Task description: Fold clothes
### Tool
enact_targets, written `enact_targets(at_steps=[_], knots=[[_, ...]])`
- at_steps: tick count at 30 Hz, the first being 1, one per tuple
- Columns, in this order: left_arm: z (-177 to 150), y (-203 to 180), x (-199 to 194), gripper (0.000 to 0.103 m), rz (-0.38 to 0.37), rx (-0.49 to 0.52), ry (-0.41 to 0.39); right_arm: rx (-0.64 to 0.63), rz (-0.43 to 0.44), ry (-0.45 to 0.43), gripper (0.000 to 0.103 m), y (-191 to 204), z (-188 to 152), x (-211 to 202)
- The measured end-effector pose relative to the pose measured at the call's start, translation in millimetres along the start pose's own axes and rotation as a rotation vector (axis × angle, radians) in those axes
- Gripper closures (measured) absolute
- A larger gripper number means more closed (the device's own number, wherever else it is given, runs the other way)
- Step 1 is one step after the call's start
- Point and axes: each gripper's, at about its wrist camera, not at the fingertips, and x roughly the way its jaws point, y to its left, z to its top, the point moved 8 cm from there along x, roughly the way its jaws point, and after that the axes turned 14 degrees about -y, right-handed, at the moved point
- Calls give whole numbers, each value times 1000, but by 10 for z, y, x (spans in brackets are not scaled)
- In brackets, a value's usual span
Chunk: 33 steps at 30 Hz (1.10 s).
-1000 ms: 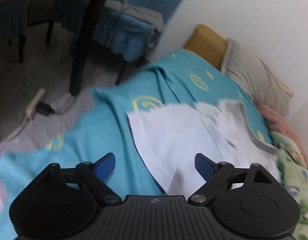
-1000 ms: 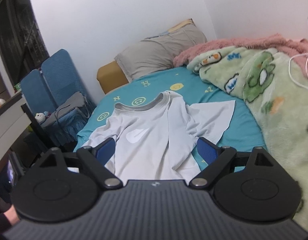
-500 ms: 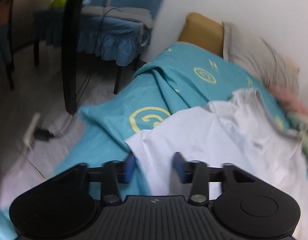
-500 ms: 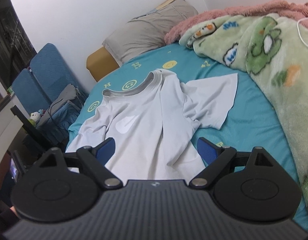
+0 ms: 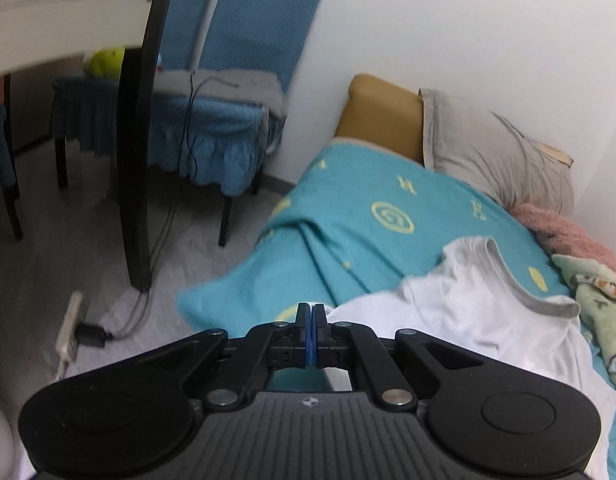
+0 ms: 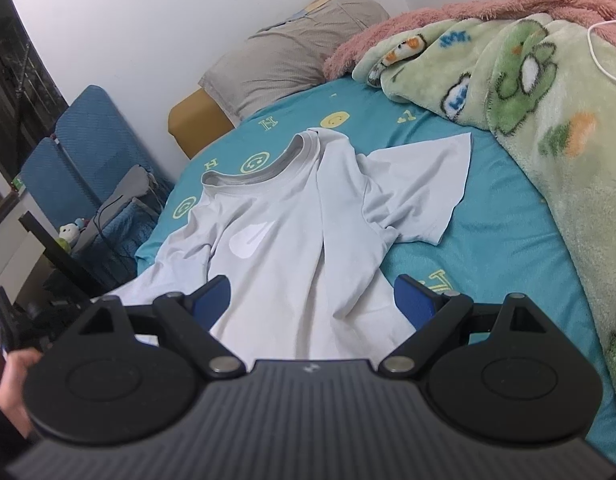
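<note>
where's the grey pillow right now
In the right wrist view the grey pillow lies at the head of the bed against the white wall, above the white T-shirt, with the pink blanket to its right.

Both wrist views look low across the bed [image 6: 504, 236], sharing perhaps the pillow [image 5: 496, 160].

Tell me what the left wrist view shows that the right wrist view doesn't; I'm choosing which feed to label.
Only the left wrist view shows the floor, a power strip and the left gripper, shut at the sleeve edge. Only the right wrist view shows the T-shirt's logo, its far sleeve, the green blanket's full spread and the open right gripper. Both show the white T-shirt, teal sheet and grey pillow.
</note>
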Motion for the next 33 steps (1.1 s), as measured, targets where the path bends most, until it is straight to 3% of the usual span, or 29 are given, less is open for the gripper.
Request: enact_targets(at_steps=[6, 15, 18, 19, 20, 22, 24, 27, 29, 33], knots=[[672, -173, 284, 103, 108, 211, -103, 4, -8, 13, 13, -34, -29, 38], [781, 30, 953, 102, 321, 218, -48, -67, -39, 6, 13, -19, -43, 175], [818, 95, 1168, 91, 392, 221, -30, -73, -48, 5, 13, -35, -43, 240], [792, 125, 1214, 81, 401, 203, -12, -75, -45, 6, 13, -23, -45, 251], [665, 167, 1186, 70, 371, 141, 39, -77, -42, 7, 13, -9, -47, 262], [413, 174, 1024, 67, 305, 47, 146, -80, -35, 9, 13, 19, -51, 284], [167, 139, 716, 61, 251, 19, 251, -84, -28, 11, 13, 46, -55, 306], [-180, -61, 27, 55, 158, 54, 387, -107, -16, -5, 13, 120, -44, 253], [-419, -259, -501, 44, 83, 94, 471, -126, -15, -22, 13, 151, -23, 161], [-961, -680, -1473, 41, -48, 170, 624, -150, -21, -53, 13, 175, 20, -57]])
